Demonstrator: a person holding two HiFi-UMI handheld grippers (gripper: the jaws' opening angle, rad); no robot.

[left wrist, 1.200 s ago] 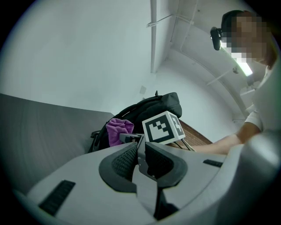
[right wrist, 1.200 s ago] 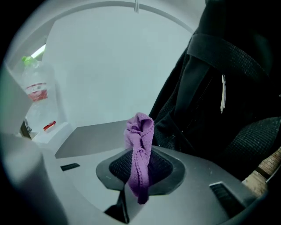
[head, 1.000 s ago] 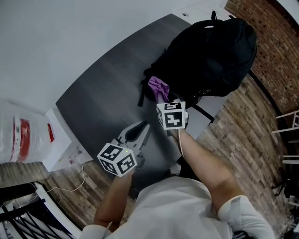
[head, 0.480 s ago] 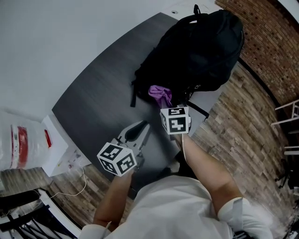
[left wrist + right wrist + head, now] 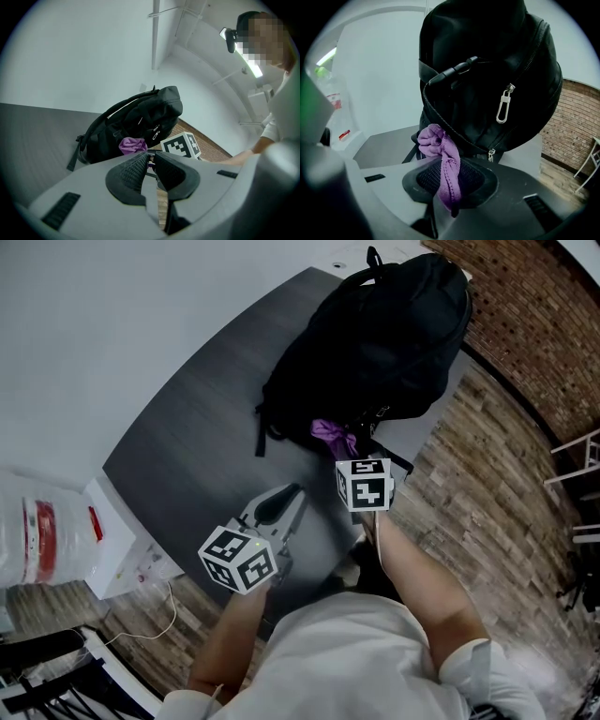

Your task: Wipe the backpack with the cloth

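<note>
A black backpack lies on the dark grey table, its top handle towards the far edge. My right gripper is shut on a purple cloth and presses it against the backpack's near side. In the right gripper view the cloth bunches against the black fabric just below a zip line, with a silver zip pull above. My left gripper hovers over the table's near part, jaws nearly together and nothing between them. From the left gripper view, the backpack and the cloth lie ahead.
A white box and a plastic bag stand left of the table, with a cable on the floor. Brick-pattern flooring runs to the right. A white chair frame shows at the right edge.
The right gripper with the cloth has slid rightward and nearer along the backpack's lower side. The left gripper has stayed put.
</note>
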